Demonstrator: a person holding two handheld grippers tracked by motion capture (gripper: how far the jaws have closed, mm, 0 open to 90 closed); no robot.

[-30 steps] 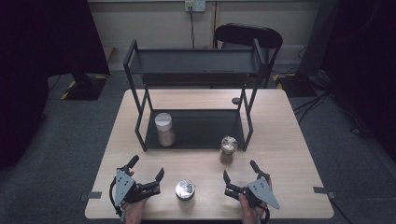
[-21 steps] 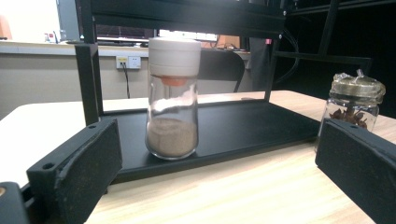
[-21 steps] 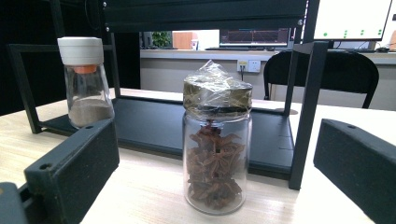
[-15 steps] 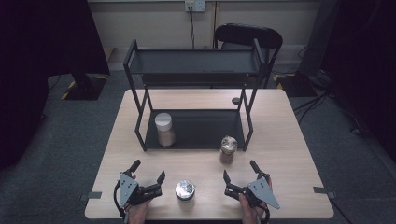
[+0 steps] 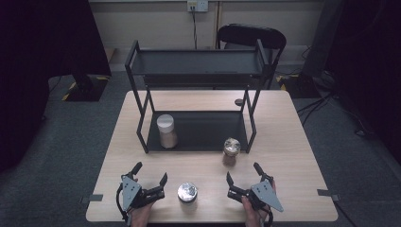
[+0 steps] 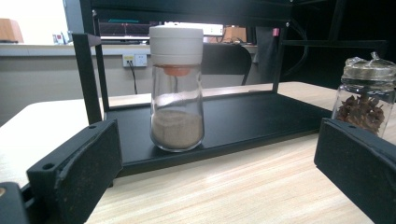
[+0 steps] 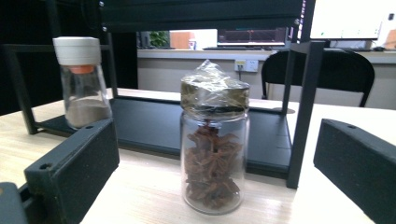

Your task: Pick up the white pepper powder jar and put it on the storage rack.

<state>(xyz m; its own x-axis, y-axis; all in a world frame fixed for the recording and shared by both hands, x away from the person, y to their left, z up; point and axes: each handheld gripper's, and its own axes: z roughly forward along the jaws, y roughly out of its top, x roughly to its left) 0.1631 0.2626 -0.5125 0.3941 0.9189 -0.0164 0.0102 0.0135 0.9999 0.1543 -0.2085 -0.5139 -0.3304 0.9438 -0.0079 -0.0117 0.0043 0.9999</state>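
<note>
Wood tabletop (image 5: 293,142) first, w/ the black two-tier rack (image 5: 196,71) standing on its far half. On the rack's bottom tray sits the white-capped shaker (image 5: 166,131), brownish powder inside. Star anise jar (image 5: 231,152), foil-wrapped top, stands on the table just in front of the rack's right front leg. A small metal-lidded jar (image 5: 187,192) sits near the front edge, between my two grippers.

Change vs a sec ago: left gripper (image 5: 150,182) slid a bit back twd the front edge; right gripper (image 5: 243,175) and all three jars didn't move. I read that as settling, not a reach yet, so nothing's started.

Left gripper: jaws wide apart, holding nothing, touching nothing; the shaker is centred ahead in the left gripper view. Right gripper: same, spread wide and empty, w/ the star anise jar dead ahead btwn its jaws but apart from both.
</note>
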